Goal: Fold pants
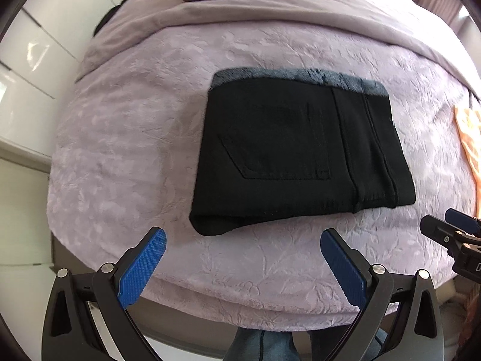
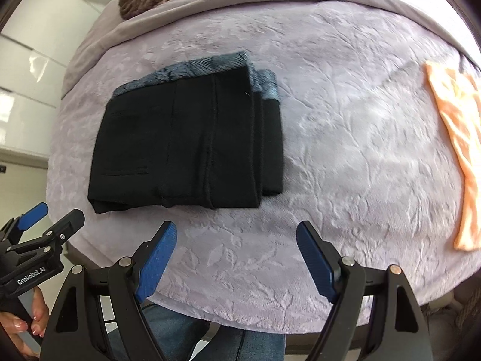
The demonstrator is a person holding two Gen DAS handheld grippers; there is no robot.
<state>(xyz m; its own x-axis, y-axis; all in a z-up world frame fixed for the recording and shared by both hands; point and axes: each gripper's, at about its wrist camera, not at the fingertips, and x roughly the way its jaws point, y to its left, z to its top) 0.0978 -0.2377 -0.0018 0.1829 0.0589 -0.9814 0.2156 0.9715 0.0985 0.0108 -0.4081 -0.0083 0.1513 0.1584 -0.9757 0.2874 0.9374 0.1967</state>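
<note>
While the left wrist camera looks down, the left gripper stands wide open and empty above the lilac bedspread, and the black pants lie folded flat just beyond its fingertips. From the right wrist camera, the right gripper is also wide open with nothing between its blue pads; the pants rest ahead to its left, well apart from an orange cloth.
</note>
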